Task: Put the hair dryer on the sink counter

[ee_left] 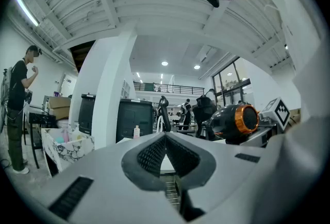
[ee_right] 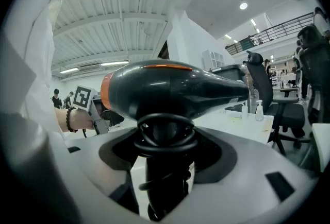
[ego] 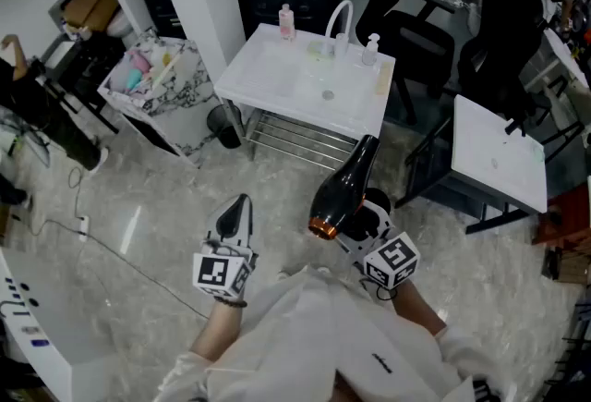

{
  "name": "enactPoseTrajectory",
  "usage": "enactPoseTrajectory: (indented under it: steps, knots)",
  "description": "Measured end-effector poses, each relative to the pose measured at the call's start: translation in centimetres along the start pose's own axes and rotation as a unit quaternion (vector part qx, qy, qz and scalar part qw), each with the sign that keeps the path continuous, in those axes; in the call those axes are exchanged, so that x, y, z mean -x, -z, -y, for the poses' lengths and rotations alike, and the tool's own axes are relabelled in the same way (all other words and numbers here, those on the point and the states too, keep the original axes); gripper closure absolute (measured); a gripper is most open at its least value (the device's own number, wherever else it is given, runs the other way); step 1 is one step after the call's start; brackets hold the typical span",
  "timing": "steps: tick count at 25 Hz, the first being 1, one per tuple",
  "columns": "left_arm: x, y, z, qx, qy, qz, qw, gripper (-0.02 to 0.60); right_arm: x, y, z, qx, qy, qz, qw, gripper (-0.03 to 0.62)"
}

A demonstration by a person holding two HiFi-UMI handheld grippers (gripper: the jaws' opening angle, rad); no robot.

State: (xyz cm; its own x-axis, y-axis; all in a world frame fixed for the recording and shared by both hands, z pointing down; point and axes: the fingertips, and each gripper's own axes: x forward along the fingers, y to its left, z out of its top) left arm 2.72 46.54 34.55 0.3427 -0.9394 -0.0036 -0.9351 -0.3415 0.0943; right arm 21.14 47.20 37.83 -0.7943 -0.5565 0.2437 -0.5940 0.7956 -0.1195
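We have the hair dryer [ego: 343, 188] up in the air over the floor, well apart from the sink counter [ego: 257, 75]. Its nozzle points toward the sink and its orange-ringed back end faces us. The right gripper [ee_right: 165, 153] is clenched on the handle, where the coiled cord is bunched between the jaws, and the dryer's body lies across the top of them. The left gripper [ego: 238, 209] hangs just to the left, clear of the dryer, with its jaws pressed together on nothing.

We judge this to be the carrying step: the grasp is made, but the dryer has not been set down. Next we need to close the gap to the counter and bring the dryer over a bare part of its top. The stretch left of the basin looks free, while the tap [ego: 339, 21] and the bottles [ego: 286, 21] crowd the back edge. We should lower the dryer until its body rests flat before opening the jaws, since the rounded body could roll and the cord could catch.
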Motion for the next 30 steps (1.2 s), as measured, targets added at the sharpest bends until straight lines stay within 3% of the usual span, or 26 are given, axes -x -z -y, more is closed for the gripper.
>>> enactPoseTrajectory:
  steps: [19, 30]
  knots:
    - [2.3, -0.5, -3.1, 0.005, 0.003, 0.003, 1.0000, 0.558, -1.7, -1.1, -2.4, -0.003, 0.025, 0.007, 1.000, 0.289]
    - [5.2, 3.0, -5.4, 0.021, 0.014, -0.020, 0.9995, 0.558, -3.3, 0.7, -5.3, -0.016, 0.042, -0.001, 0.999, 0.287]
